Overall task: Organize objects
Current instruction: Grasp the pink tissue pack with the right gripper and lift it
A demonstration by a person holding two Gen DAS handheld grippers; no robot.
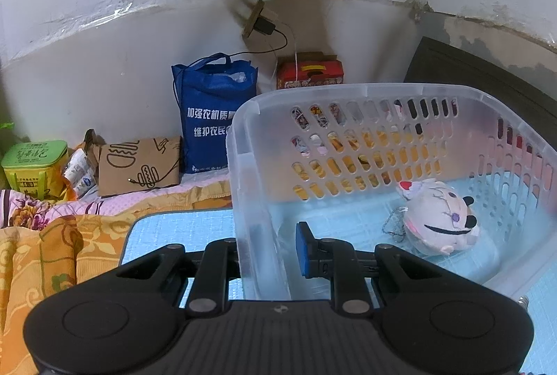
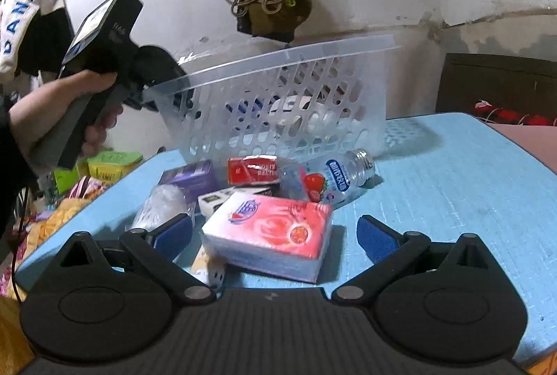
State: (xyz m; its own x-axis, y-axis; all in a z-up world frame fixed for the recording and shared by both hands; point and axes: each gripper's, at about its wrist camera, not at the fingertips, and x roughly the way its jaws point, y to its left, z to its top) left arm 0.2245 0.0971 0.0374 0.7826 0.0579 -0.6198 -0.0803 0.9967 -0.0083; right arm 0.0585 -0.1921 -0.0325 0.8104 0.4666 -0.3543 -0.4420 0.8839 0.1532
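Note:
A clear plastic basket (image 1: 243,145) stands on the blue mat; it also shows in the right wrist view (image 2: 278,96). My left gripper (image 1: 271,249) is shut on the basket's left wall, one finger outside and one inside. A pink plush toy (image 1: 438,218) with a chain lies inside the basket. In the right wrist view my right gripper (image 2: 275,235) is open around a pink tissue pack (image 2: 271,232). Behind the pack lie a strawberry drink bottle (image 2: 330,180), a red packet (image 2: 254,169), a purple box (image 2: 191,178) and a white box (image 2: 216,199).
The blue mat (image 2: 470,166) lies on a flowered bedspread (image 1: 45,235). Behind it along the wall are a blue tote bag (image 1: 212,110), a brown paper bag (image 1: 139,166), a green tin (image 1: 34,162) and a red box (image 1: 310,72). A dark headboard (image 2: 494,82) stands at the right.

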